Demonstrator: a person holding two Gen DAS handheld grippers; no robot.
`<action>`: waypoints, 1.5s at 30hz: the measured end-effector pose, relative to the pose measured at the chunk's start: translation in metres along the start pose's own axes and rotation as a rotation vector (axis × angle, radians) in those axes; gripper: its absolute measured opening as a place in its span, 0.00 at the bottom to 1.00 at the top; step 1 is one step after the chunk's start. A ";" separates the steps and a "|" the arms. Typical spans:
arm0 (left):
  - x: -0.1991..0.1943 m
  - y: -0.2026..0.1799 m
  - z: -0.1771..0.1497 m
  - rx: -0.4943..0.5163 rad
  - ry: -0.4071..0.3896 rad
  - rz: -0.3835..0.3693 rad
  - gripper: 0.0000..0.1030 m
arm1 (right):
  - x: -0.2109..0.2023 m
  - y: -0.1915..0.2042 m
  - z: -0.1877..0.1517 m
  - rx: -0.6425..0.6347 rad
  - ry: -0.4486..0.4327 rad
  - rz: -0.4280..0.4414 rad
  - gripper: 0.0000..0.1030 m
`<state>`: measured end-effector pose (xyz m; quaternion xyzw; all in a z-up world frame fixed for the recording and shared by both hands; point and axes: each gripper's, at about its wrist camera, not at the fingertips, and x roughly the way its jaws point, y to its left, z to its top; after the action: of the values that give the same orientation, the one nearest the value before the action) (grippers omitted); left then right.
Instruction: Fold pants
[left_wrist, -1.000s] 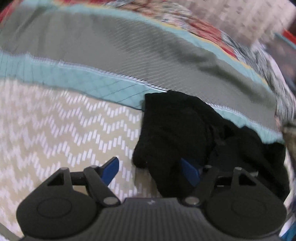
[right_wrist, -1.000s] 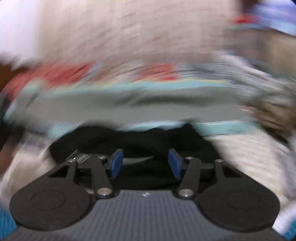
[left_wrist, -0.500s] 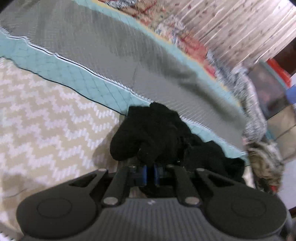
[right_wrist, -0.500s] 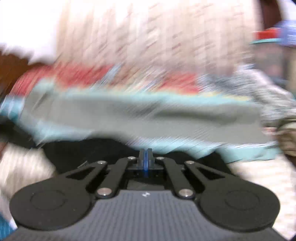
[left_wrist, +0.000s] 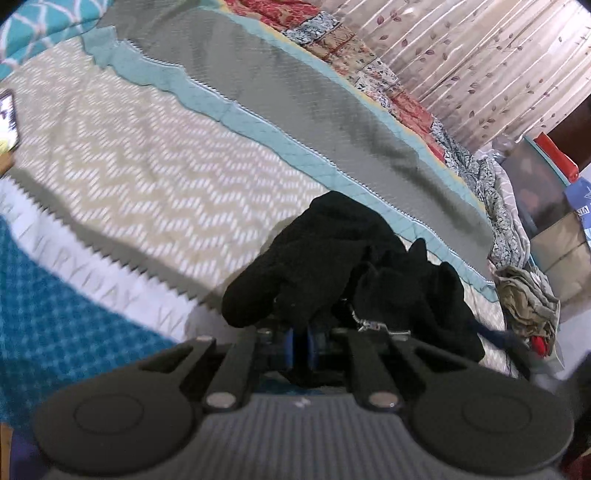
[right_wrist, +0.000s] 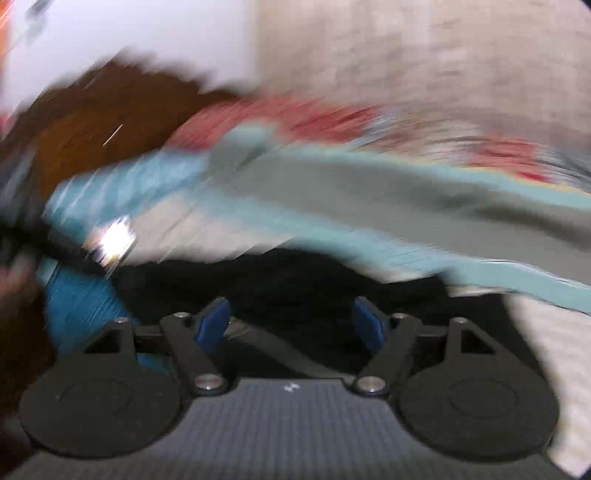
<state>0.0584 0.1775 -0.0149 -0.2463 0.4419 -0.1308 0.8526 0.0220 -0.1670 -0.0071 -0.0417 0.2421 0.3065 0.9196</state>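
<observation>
Left wrist view: left gripper (left_wrist: 300, 349) is pinching black pants (left_wrist: 343, 273) (lower centre); right gripper (right_wrist: 291, 323) fingers are spreading wide, gripping nothing.

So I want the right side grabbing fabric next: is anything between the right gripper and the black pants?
Nothing visible: the open right gripper has crumpled black pants directly ahead, though that view is blurred.

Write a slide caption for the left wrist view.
Left gripper shut on bunched black pants lying on a zigzag-patterned bedspread.
</observation>
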 end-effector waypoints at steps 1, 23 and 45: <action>-0.003 0.001 -0.002 0.000 -0.001 -0.004 0.06 | 0.017 0.011 -0.001 -0.028 0.032 0.019 0.71; 0.011 0.012 -0.039 0.110 0.056 0.084 0.08 | -0.188 -0.160 -0.019 0.426 -0.147 -0.983 0.05; 0.026 0.002 -0.025 0.109 0.015 0.144 0.39 | 0.046 0.018 -0.023 0.048 0.112 -0.209 0.70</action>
<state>0.0535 0.1603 -0.0463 -0.1663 0.4570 -0.0946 0.8687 0.0340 -0.1329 -0.0473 -0.0616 0.2946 0.2002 0.9324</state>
